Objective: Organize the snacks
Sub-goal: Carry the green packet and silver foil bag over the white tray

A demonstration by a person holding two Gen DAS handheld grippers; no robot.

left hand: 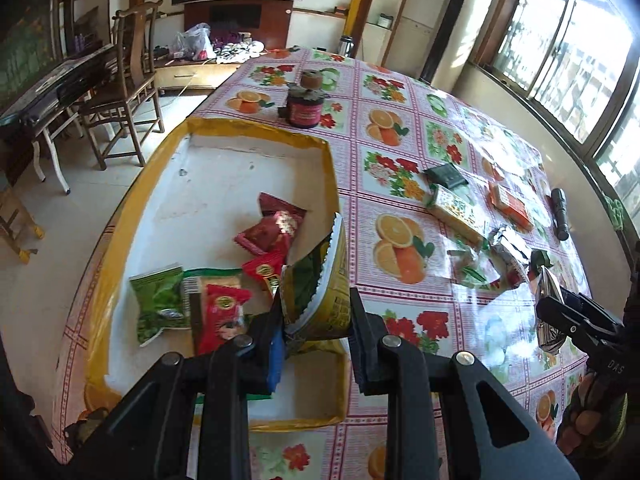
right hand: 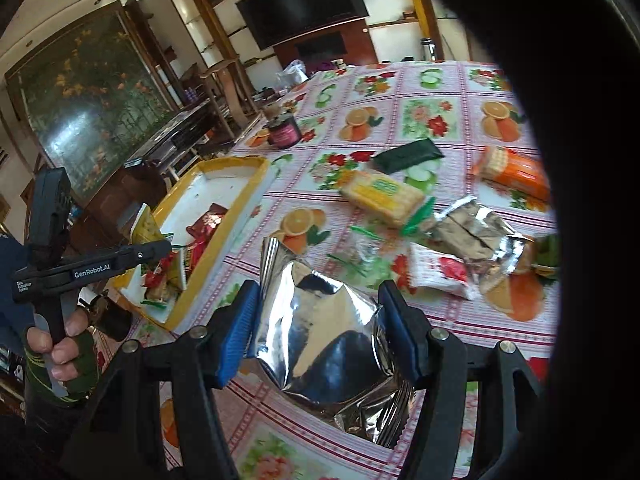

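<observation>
A: Left wrist view; the left hand-held gripper (left hand: 316,320) is clenched on a green-and-yellow packet (left hand: 320,280); the packet hangs over the right-hand rim of the yellow tray (left hand: 256,130), part inside, part above the wall. Inside the tray lie red sachets (left hand: 276,228) and a green bag (left hand: 158,300). On the worktop (left hand: 400,92) to the right: a yellow biscuit pack (left hand: 456,210), an orange pack (left hand: 512,204), a dark wallet-like pouch (left hand: 446,175), a torch (left hand: 560,214); a dark jar (left hand: 306,108) stands beyond the tray.

B: Right wrist view; the right hand-held gripper (right hand: 318,320) is grasping a silver foil bag (right hand: 320,320), pads pressed against both its sides, raised over the worktop (right hand: 440,92) and well apart from the tray (right hand: 248,196). Loose snacks remain ahead: the biscuit pack (right hand: 382,198), a second foil pack (right hand: 476,232), a white-and-red sachet (right hand: 440,276), the orange pack (right hand: 516,172). The left gripper (right hand: 160,246) shows at left, over the tray.

A: Hazards, as judged; the packet straddles the tray wall, so letting go here may tip it outward onto the worktop; it should move further in first.

B: The foil is slick and crumpled; it may slide from the pads in transit; both grippers converging on the tray may also collide.
</observation>
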